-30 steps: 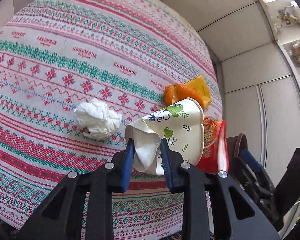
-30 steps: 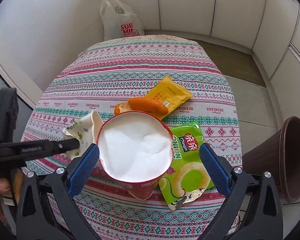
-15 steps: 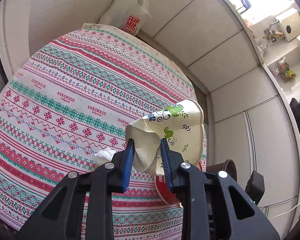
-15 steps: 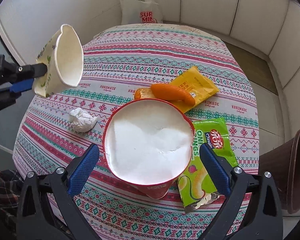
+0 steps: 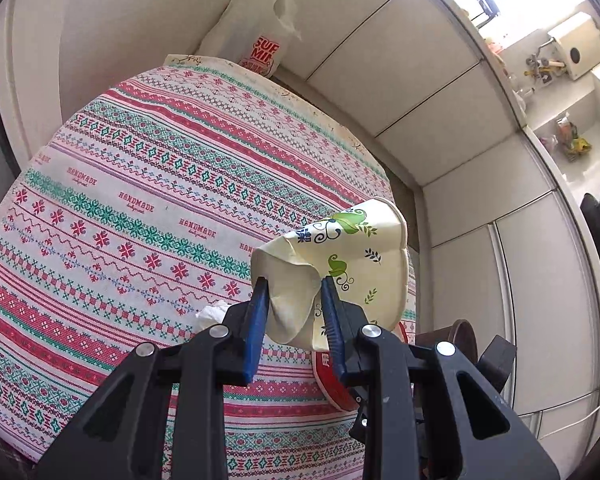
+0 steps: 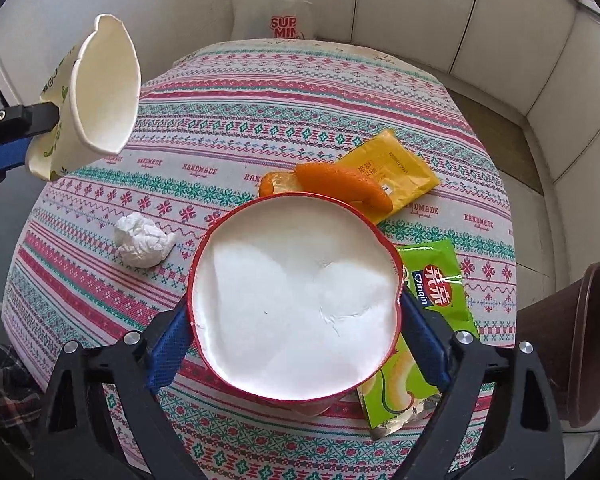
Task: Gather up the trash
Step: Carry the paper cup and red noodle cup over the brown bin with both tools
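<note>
A crushed paper cup (image 6: 96,96) hangs clear of the round table (image 6: 340,92) at far left, its squashed base pinched between the pads of the left gripper (image 5: 294,312), its long axis slanting up and its open mouth facing toward the table's middle. Below it a crumpled tissue (image 6: 144,240) lies loose on the patterned cloth. At centre the right gripper (image 6: 296,344) has just been closing its wide-set jaws on a red-rimmed paper bowl (image 6: 296,300), and both blue pads now sit against the bowl's sides; the bowl stands upright on the table, mouth up. Just behind it, an orange peel (image 6: 340,184) rests on a yellow packet (image 6: 400,168), and a green snack bag (image 6: 432,292) lies flat beside the bowl, long axis running toward the near edge. A brown bin (image 6: 580,344) stands off the table at far right. The clean-up looks barely begun: one cup lifted, one bowl just gripped, nothing seen binned, four pieces untouched.
</note>
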`<state>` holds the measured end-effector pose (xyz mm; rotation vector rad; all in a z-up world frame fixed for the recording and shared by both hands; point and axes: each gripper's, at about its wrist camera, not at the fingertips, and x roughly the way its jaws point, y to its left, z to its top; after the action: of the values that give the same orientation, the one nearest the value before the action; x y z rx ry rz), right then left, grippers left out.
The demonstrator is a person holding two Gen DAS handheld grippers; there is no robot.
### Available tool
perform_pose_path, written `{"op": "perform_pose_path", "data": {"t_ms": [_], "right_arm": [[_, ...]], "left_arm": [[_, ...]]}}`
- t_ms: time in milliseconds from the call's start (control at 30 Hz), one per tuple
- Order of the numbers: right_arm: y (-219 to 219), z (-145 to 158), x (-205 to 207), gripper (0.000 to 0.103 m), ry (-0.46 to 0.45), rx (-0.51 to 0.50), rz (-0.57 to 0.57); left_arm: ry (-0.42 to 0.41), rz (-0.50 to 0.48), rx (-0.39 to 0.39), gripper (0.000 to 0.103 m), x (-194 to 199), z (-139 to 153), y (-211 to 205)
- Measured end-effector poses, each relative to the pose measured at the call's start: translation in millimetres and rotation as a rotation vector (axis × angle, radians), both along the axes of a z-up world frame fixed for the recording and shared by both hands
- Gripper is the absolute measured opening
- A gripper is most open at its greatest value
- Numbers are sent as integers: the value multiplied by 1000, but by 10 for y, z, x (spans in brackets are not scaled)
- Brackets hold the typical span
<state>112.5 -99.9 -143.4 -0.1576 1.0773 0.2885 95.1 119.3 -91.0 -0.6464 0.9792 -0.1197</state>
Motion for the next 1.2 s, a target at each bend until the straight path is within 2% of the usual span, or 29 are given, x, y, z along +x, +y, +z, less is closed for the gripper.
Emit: {"op": "perform_pose_path", "data": {"t_ms": [300, 833, 1200], "right_arm": [[15, 144, 2, 88, -40, 26, -2], [-301, 732, 21, 88, -213, 146, -129], [-568, 1094, -108, 88, -381, 173, -242]], "left_arm": [[11, 6, 9, 27, 20, -39, -6], [-30, 19, 38, 27, 31, 45, -24], [-137, 15, 117, 27, 33, 302, -237]]}}
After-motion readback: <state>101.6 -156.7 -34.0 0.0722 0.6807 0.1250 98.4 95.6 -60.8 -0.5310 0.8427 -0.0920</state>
